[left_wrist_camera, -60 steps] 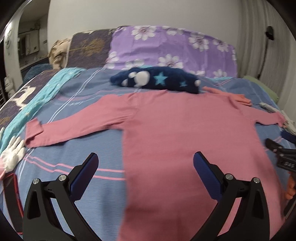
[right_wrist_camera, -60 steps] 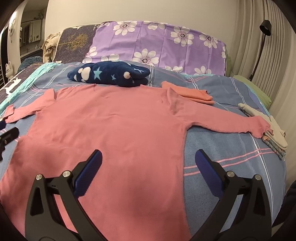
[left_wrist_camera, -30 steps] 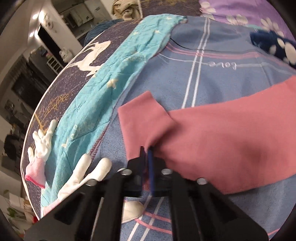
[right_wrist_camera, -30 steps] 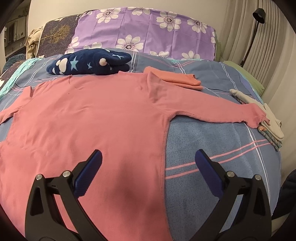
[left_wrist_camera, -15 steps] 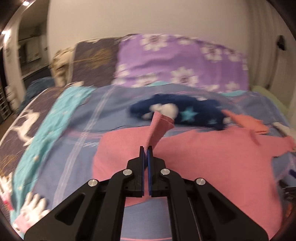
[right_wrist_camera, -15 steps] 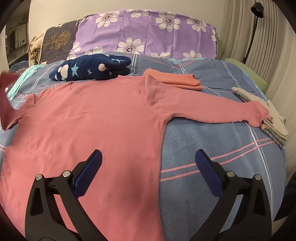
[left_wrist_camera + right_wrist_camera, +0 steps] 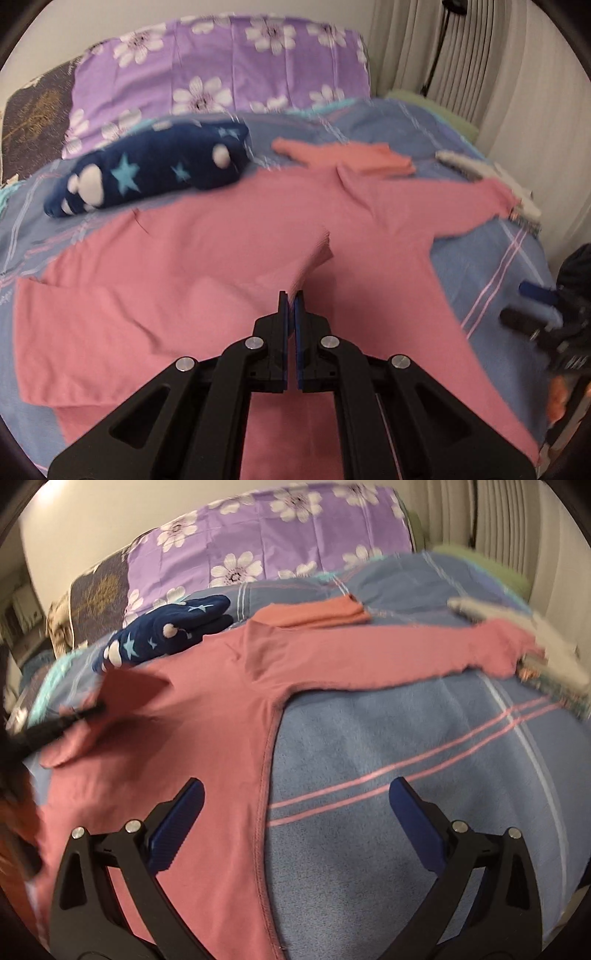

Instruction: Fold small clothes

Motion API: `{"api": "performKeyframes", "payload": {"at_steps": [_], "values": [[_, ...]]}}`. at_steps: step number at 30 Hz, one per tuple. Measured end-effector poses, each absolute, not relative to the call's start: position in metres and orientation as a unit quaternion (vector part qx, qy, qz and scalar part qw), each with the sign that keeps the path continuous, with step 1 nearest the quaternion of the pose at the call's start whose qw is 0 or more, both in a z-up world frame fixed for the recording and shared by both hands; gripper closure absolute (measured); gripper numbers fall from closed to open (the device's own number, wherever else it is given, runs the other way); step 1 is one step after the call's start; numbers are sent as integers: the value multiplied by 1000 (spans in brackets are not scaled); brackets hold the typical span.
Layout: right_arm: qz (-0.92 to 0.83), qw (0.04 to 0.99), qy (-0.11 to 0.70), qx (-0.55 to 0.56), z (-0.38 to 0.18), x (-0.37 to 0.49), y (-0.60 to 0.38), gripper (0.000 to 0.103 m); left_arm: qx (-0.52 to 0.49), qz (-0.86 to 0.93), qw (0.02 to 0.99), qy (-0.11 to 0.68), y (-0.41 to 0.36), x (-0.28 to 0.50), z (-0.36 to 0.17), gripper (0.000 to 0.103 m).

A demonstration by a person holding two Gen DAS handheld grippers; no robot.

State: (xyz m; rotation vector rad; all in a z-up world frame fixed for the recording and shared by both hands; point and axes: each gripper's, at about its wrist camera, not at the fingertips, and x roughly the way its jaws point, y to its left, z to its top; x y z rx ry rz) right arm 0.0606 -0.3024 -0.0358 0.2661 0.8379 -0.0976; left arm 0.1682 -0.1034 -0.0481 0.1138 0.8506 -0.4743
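A pink long-sleeved shirt [image 7: 207, 266] lies spread front-up on the blue striped bedcover [image 7: 424, 746]. My left gripper [image 7: 290, 295] is shut on the cuff of the shirt's left sleeve [image 7: 314, 254] and holds it above the middle of the shirt's body, the sleeve folded across. In the right wrist view that same gripper [image 7: 98, 706] shows at the left edge with the raised sleeve [image 7: 133, 690]. My right gripper [image 7: 295, 801] stands open and holds nothing, above the shirt's right side seam [image 7: 267, 760], below the armpit. The right sleeve [image 7: 424, 657] lies stretched out flat.
A navy plush with stars [image 7: 147, 173] lies above the shirt's collar, a folded orange garment [image 7: 354, 157] to its right. Folded pale clothes [image 7: 546, 653] sit by the right cuff. Purple flowered pillows [image 7: 221, 74] and a curtain [image 7: 498, 74] bound the bed behind.
My left gripper has carried the left sleeve's cuff from the bed's left side up and over onto the shirt's body. My right gripper has shifted right towards the side seam and rolled.
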Motion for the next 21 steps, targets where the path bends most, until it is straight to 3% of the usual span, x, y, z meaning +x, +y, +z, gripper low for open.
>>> {"api": "performKeyframes", "payload": {"at_steps": [2,4,6,11,12,13,14,20,21], "values": [[-36,901,409,141,-35,65,-304,21,60,-228,874,425,-105,165,-66,101],[-4,897,422,130,-33,77,-296,56,56,-229,868,436,-96,168,-75,101],[35,889,439,129,-34,93,-286,75,50,-231,867,439,-95,166,-79,101],[116,846,482,196,-44,150,-265,74,41,-235,868,435,-83,166,-76,101],[125,838,490,205,-47,162,-261,63,41,-236,868,434,-83,166,-76,101],[137,826,502,216,-52,177,-256,46,41,-236,868,434,-83,167,-76,101],[144,818,509,225,-55,186,-251,39,39,-237,868,435,-82,167,-76,101],[150,783,549,253,-77,227,-223,37,29,-238,867,437,-82,169,-76,101],[149,788,546,241,-75,230,-216,42,28,-239,868,435,-83,168,-75,101]]}}
